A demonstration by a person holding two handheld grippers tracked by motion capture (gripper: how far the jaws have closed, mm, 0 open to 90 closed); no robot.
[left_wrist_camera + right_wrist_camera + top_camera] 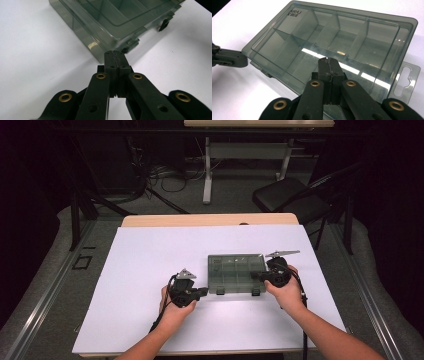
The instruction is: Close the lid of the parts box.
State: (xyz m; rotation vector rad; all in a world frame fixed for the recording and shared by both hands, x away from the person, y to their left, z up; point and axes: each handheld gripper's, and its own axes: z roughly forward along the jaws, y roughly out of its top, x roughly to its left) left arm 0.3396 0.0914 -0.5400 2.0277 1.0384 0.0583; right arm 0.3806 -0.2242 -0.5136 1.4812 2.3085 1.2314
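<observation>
We see our left gripper (115,53) with its matte black jaws pressed flat together, nothing between them, the brass rivets on its links catching the light. Its tip sits just at the near left corner of the organizer box (100,22), close to one of the small latches on the box's front edge; whether it touches the plastic we cannot tell. Our right gripper (328,59) has its jaws closed against each other too, empty, its tip poised over the lid near the box's right end.

The box (332,42) is smoky, translucent plastic, rectangular with rounded corners, its glossy lid shut over thin dividers that form several compartments. A clear hang tab (407,77) juts from its right end. The box lies flat on a smooth white sheet (150,260) covering the wooden table (210,220).
</observation>
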